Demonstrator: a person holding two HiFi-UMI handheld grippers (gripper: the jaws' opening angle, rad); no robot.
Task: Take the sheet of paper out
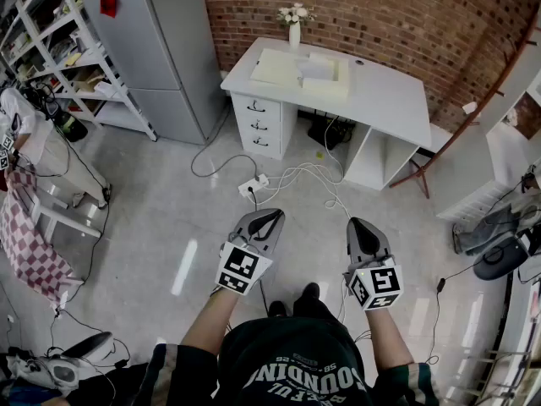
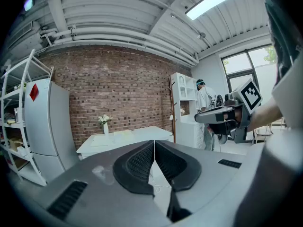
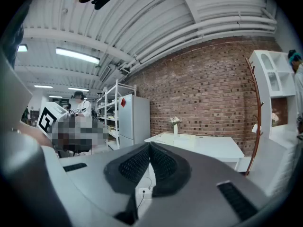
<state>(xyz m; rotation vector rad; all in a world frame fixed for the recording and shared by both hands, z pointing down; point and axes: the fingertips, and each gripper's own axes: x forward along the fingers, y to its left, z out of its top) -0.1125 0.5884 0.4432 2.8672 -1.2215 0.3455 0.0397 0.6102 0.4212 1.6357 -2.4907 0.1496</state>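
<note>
A pale sheet of paper (image 1: 277,66) lies on the white desk (image 1: 380,100) at the far side of the room, beside a shallow pale tray or folder (image 1: 323,73) and a vase of flowers (image 1: 294,25). The desk also shows in the left gripper view (image 2: 137,135) and the right gripper view (image 3: 208,145). I stand well back from it on the floor. My left gripper (image 1: 269,218) and right gripper (image 1: 359,225) are held side by side at waist height and point toward the desk. Both are shut with nothing between the pads (image 2: 142,162) (image 3: 163,167).
A grey fridge (image 1: 156,49) and a white shelf rack (image 1: 59,49) stand left of the desk. Cables and a power strip (image 1: 254,184) lie on the floor between me and the desk. A coat rack (image 1: 473,100) and white cabinet are at the right; a checkered cloth (image 1: 30,248) at the left.
</note>
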